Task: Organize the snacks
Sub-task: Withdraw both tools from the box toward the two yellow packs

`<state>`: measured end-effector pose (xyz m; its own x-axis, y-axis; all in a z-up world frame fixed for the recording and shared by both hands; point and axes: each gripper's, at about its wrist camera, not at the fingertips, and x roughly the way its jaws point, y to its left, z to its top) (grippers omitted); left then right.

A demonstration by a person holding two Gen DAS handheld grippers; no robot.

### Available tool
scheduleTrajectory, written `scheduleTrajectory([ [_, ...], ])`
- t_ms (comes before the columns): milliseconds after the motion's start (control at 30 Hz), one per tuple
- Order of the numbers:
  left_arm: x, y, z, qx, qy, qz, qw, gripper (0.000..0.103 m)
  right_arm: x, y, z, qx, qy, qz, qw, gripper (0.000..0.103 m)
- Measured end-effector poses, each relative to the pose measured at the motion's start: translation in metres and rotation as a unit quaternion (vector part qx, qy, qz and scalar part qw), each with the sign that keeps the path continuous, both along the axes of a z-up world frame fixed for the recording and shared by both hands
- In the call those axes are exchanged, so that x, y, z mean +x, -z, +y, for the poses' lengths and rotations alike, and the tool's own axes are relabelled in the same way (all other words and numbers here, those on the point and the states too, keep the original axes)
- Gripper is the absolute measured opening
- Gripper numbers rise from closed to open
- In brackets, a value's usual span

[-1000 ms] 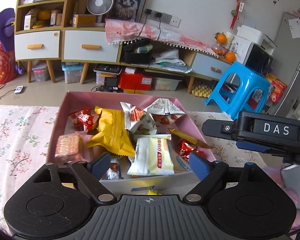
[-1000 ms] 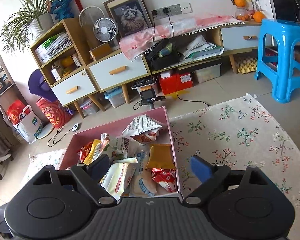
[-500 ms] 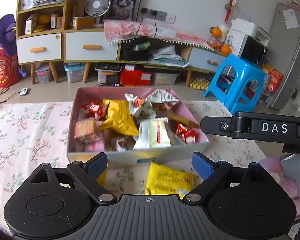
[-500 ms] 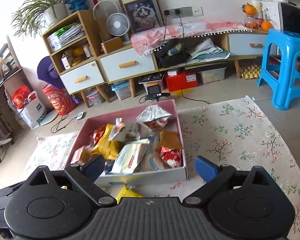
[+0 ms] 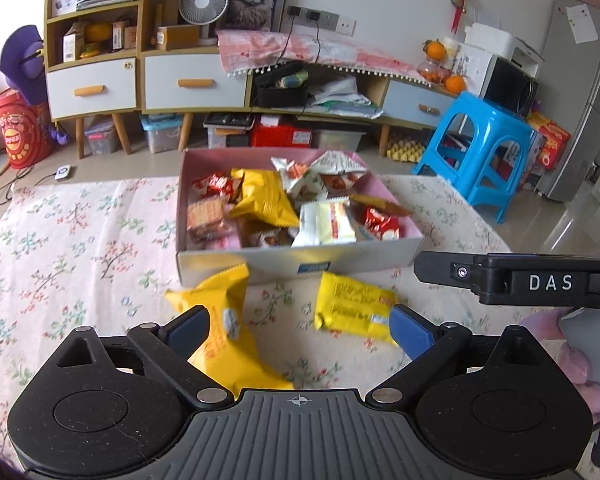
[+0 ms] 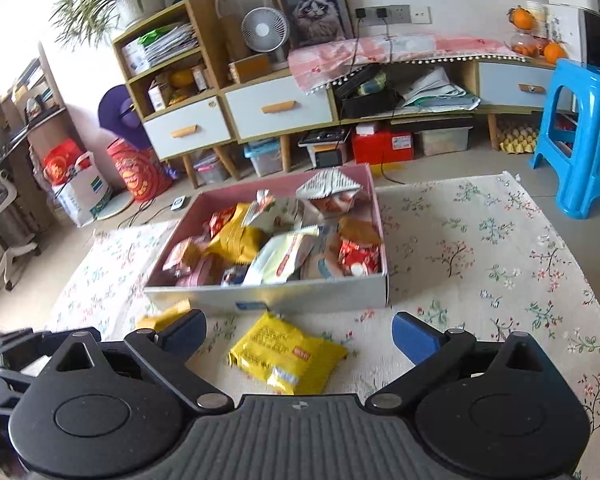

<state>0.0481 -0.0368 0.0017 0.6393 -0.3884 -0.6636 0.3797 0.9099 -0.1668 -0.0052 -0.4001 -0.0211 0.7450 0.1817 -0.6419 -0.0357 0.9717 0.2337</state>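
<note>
Both of my grippers hung over the floral cloth (image 6: 480, 248), short of the snack box (image 5: 300, 258). My left gripper (image 5: 300, 326) was spread wide, nothing pinched; a puffed yellow snack bag (image 5: 224, 320) lay under and just inside its left finger (image 5: 188, 326), one end running below the gripper body. My right gripper (image 6: 300, 334) was also spread and empty, with a flat yellow packet (image 6: 286, 354) lying between its fingers, slightly left of centre and just ahead of the body. The box, pink inside, sat ahead of both grippers, heaped with wrapped snacks; the white packet (image 5: 328, 226) lay near its front wall. I judged this the pickup step for the two packets left outside the box. The next move called for lowering onto one packet, centring it between the fingers, closing gently on the soft wrapper, then lifting it over the front wall. Whether the left finger touched the bag, I could not tell.
</note>
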Motion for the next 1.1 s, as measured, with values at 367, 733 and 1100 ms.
scheduleTrajectory([
  [367, -0.019, 0.01, 0.026, 0.023, -0.009, 0.011, 0.9996, 0.098, -0.013, 0.012, 0.008, -0.001, -0.025, 0.02, 0.999, 0.092],
  [733, -0.027, 0.027, 0.053, 0.033, -0.02, 0.03, 0.9988, 0.099, -0.019, 0.024, 0.025, -0.038, -0.048, 0.032, 0.998, 0.092],
  [1100, -0.04, 0.056, 0.065, 0.056, -0.012, 0.009, 0.9983, 0.099, -0.03, 0.053, 0.046, -0.119, -0.108, 0.047, 0.986, 0.092],
])
